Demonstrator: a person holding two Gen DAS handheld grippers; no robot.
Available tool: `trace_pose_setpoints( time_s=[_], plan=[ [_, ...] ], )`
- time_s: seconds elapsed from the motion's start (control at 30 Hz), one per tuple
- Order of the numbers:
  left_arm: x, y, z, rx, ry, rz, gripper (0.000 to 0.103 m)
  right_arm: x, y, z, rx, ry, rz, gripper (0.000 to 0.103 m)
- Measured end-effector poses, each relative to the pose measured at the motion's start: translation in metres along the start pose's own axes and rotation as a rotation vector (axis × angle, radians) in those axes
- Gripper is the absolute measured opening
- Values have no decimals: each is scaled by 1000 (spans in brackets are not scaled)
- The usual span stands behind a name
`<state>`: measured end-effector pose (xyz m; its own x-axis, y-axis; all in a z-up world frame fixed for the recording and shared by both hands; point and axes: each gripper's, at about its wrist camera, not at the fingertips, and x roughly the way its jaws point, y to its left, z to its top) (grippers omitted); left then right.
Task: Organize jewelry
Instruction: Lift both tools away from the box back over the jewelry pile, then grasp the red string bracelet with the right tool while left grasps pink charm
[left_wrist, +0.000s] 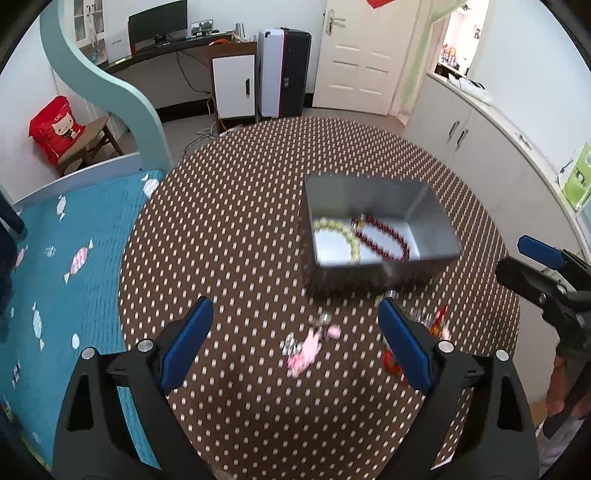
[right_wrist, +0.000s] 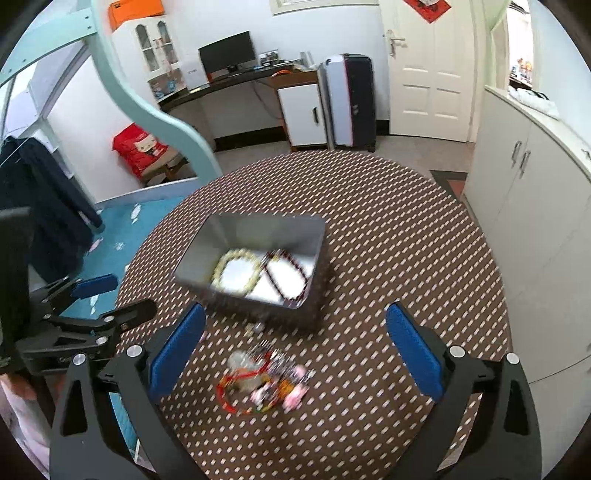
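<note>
A grey metal box sits open on the round table, its brown cloth dotted with pale spots, and holds two bead strings on its shiny floor: a pale yellow-green bracelet to the left and a dark red bracelet just beside it, the two touching near the middle. In front of the box, on the cloth and outside it, lies a small blurred heap of jewelry: pink pieces, a red-orange loop, something clear or silvery; I cannot tell the items apart. Seen from my left wrist, a pink trinket from that heap lies between my blue pads, touching neither. My left gripper stands wide apart with nothing grasped, hanging above the cloth short of the box. My right gripper is likewise spread wide and empty, its pads flanking the heap from above without contact. Each gripper shows at the edge of the other's view, well apart. Beyond the table, a teal bedspread with a candy pattern lies to the left, a curved pale-green bed frame rises behind it, and a red bag rests on a wooden stool. A desk with a monitor, a suitcase, a white door and white cabinets line the far walls.
</note>
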<state>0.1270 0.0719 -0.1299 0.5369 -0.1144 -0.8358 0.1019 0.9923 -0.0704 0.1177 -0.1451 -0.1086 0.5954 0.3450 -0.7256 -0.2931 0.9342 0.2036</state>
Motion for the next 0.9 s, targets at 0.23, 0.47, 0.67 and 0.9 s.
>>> trace_pose_setpoints(
  time_s=[0.23,0.47,0.67,0.9],
  plan=[
    [-3,8,-30,-13,32,-12,91,2,26,-37,-32,47,85,95],
    [-1,19,-54,-39,44,-30,91,23,49,-62,-67,123,134,85],
    [4,25,-63,-27,47,-38,91,47,54,-69,-51,198,173,64],
    [14,27,-65,-19,69,-57,90,62,57,-60,-43,221,174,43]
  ],
)
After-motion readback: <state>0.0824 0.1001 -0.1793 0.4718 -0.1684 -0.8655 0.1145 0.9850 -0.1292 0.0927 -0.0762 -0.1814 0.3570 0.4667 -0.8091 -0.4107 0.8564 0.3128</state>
